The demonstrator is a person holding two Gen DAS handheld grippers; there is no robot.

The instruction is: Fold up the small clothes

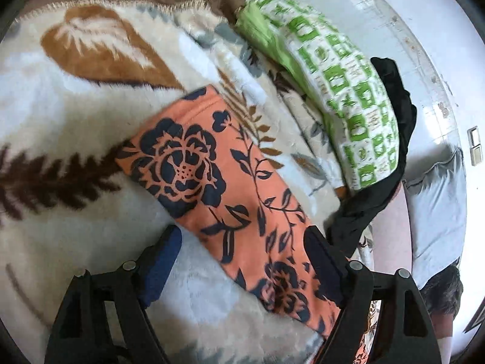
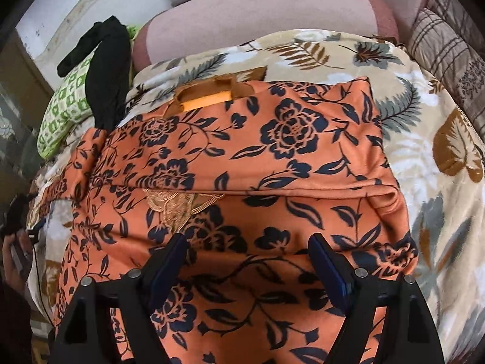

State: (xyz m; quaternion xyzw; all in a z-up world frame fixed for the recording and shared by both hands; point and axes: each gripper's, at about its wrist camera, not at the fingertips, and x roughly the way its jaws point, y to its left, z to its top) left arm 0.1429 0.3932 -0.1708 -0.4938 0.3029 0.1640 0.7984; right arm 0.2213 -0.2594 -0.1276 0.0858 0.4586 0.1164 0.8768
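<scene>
Below us, the orange garment with navy flowers [image 2: 272, 157] lies spread on the leaf-patterned plush blanket [image 2: 439, 200] that covers the bed. Our right gripper [image 2: 248, 261] hangs over the near part of the garment with its jaws standing wide apart; the blue pads [image 2: 329, 270] touch nothing that we can make out, and only flat printed cloth shows in the gap between them. Just ahead of that gripper a fold line runs across the garment from side to side, and beyond it, at the far edge, we see the neck opening [image 2: 209, 95] with its plain orange inside. Our left gripper [image 1: 239, 257] is likewise wide open and holds nothing; a long folded strip of the same garment [image 1: 212, 163] passes slantwise between its fingers, running away ahead and to the left, while the pads stay clear of the cloth. Ahead and to the right of the left gripper rests a green-and-white patterned pillow [image 1: 342, 91], with a black garment [image 1: 391, 157] draped along its far side and trailing down close beside the right-hand finger. In the right wrist view the same pillow and black garment sit far ahead to the left, beside a pinkish cushion [image 2: 260, 9].
</scene>
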